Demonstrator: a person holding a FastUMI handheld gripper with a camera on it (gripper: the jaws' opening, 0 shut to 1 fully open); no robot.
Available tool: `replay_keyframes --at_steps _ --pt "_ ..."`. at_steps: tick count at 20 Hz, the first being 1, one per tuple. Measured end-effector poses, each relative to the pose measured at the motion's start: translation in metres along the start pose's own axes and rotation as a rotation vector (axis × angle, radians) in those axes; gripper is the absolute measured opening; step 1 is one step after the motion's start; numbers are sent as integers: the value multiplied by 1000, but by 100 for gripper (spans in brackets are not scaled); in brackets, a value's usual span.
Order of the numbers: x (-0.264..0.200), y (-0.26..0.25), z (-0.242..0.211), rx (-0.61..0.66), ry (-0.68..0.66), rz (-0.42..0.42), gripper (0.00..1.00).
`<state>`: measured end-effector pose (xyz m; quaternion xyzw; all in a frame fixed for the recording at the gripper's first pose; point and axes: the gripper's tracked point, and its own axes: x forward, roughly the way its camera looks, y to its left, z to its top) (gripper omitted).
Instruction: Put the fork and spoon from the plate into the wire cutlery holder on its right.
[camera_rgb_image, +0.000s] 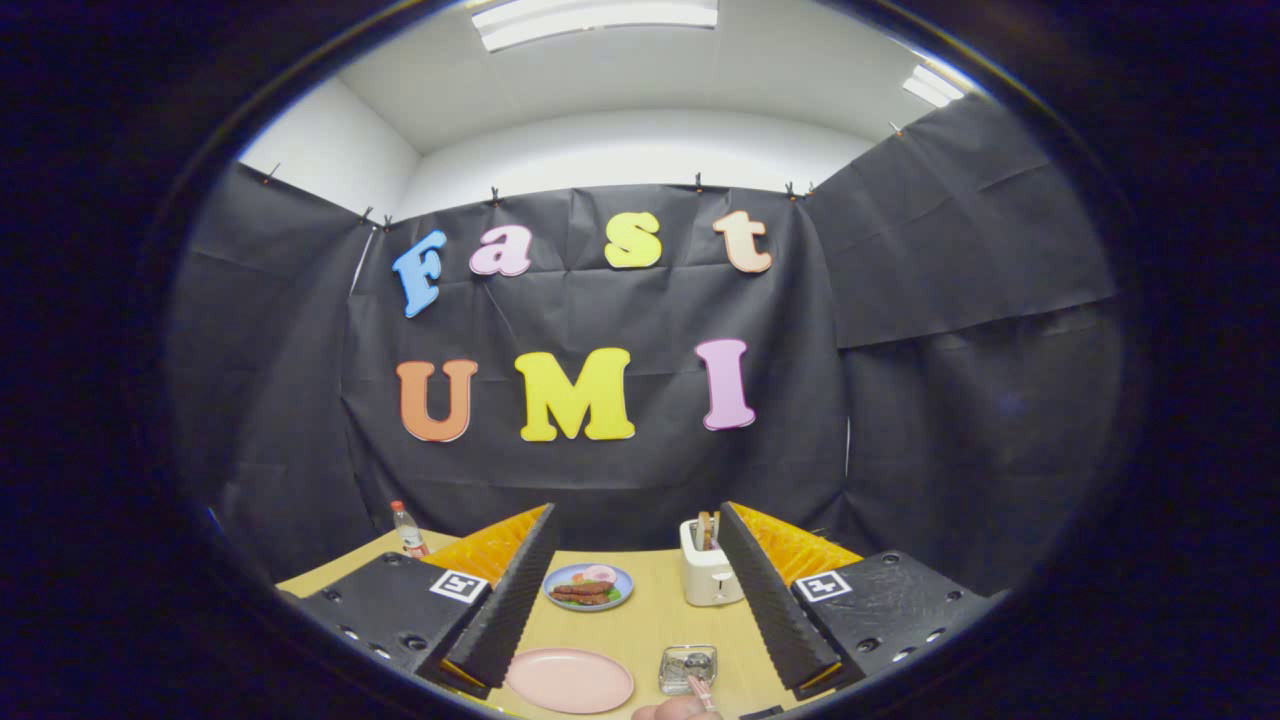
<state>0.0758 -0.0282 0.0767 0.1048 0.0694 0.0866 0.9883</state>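
The pink plate (569, 680) lies flat near the front edge of the wooden bench (640, 620), its face bare as far as can be seen. Just to its right, apart from it, stands the wire cutlery holder (688, 668), a low square basket with something metallic inside; what exactly is too small to tell. At the bench's very front edge a hand (675, 709) reaches in, holding a thin pale-handled utensil (700, 692) whose upper end is at the holder's near rim. Whether it is the fork or the spoon cannot be told.

The gripper (640, 625) is held above the bench with its fingers spread wide and nothing between them. The plate sits low between the fingers, close to the left finger's tip, and the holder sits nearer the right finger's tip.

Farther back, toward the middle of the bench, is a small blue plate (589, 586) of food. To its right a cream toaster (709, 570) stands with slices in its slots, partly hidden by the right finger. A clear bottle (408, 530) with a red cap stands near the far left corner.

Black cloth walls the booth behind and on both sides, with white wall and ceiling lights above.
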Motion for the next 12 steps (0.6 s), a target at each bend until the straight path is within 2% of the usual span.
replay_keyframes --at_steps 12 --pt "-10 14 20 0 -80 23 96"
